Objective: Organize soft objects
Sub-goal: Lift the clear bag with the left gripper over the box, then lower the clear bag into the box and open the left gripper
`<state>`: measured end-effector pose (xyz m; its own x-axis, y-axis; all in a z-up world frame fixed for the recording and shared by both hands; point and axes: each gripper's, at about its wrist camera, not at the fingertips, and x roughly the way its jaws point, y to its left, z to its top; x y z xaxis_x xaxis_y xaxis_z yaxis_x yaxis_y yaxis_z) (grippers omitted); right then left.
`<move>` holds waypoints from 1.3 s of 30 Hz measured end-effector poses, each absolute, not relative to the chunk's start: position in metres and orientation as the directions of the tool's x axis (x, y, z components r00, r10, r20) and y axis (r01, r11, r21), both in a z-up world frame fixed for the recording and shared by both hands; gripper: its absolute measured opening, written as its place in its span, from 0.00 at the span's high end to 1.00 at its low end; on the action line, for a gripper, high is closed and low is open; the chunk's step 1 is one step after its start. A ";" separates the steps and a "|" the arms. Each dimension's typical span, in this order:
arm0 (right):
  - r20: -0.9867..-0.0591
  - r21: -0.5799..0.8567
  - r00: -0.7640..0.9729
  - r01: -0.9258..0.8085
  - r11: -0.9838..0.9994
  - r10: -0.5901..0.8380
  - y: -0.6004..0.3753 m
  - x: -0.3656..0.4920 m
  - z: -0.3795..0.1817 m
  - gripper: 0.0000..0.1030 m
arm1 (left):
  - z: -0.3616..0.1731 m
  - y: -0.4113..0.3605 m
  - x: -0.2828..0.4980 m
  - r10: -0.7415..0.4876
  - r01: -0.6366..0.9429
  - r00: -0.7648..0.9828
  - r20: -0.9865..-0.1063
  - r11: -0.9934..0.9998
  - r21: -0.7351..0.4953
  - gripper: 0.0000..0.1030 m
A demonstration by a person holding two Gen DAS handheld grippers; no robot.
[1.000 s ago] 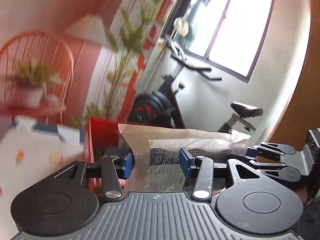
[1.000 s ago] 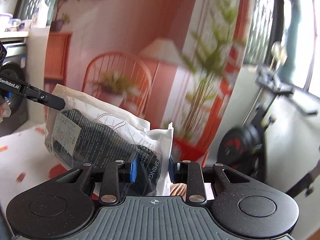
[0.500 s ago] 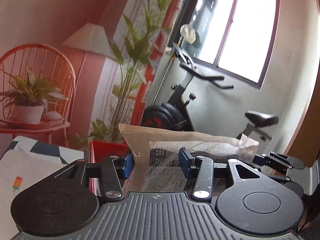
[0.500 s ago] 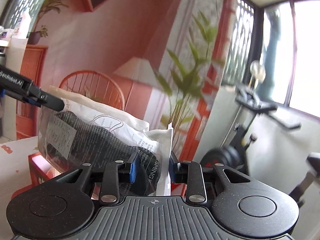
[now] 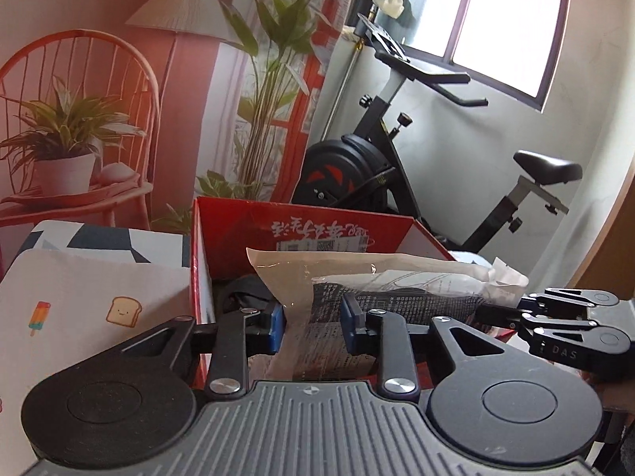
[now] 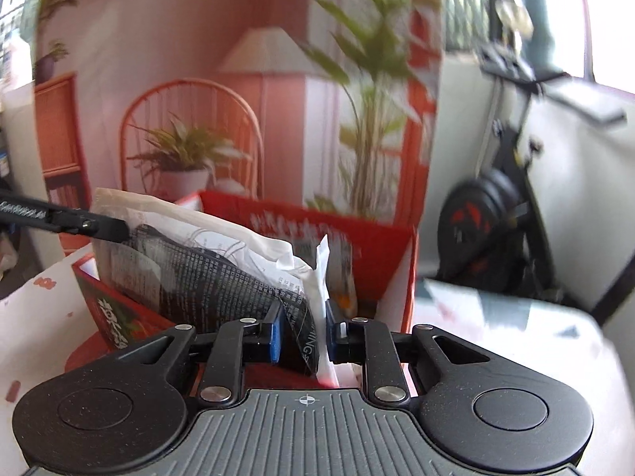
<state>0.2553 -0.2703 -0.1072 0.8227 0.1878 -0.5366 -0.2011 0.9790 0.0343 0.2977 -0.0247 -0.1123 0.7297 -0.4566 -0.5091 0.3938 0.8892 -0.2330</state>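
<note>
1. Held between both tools: a clear plastic packet (image 5: 381,289) with dark knitted fabric and a printed leaflet inside, stretched across the open top of a red cardboard box (image 5: 317,222).
2. Left gripper (image 5: 313,327): jaws closing, blue pads at either side of the packet's near end, film bunched between them; looks like a pinch on the packet.
3. Right gripper (image 6: 303,335): jaws closing too, pressed on the opposite end of the packet (image 6: 222,273) where the film folds into a white flap.
4. Seen from the right wrist view, left tool's fingertip against the packet's far upper corner; from the left wrist view, right tool at the packet's right end.
5. Position of packet: above the box opening, lower part dipping below the near rim, not yet resting on the bottom as far as can be told.
6. Already in the box, judging by the left view: something dark (image 5: 246,297) near the left wall; too hidden to name.
7. Beside the box: a pale cloth with ice-lolly and toast prints (image 5: 91,305) covering the tabletop.
8. Judged progress: at least one item seemingly stowed, this packet mid-placement.
9. Left to do: lower the packet fully, release both ends, withdraw. Further soft items out of view, so remaining count unknown.
</note>
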 end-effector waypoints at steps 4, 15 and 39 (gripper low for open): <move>-0.580 0.119 0.792 -0.151 0.981 0.192 -0.278 0.266 -0.116 0.82 | -0.115 -0.030 0.303 -0.440 0.384 0.721 -0.535 0.897 -0.220 0.72; -0.646 0.150 0.738 -0.127 0.980 0.194 -0.275 0.284 -0.114 0.82 | -0.130 -0.020 0.316 -0.435 0.342 0.670 -0.602 0.900 -0.270 0.76; -0.556 0.115 0.830 0.016 0.993 0.051 -0.279 0.267 -0.095 0.32 | -0.100 -0.031 0.282 -0.304 0.317 0.777 -0.551 0.945 -0.074 0.00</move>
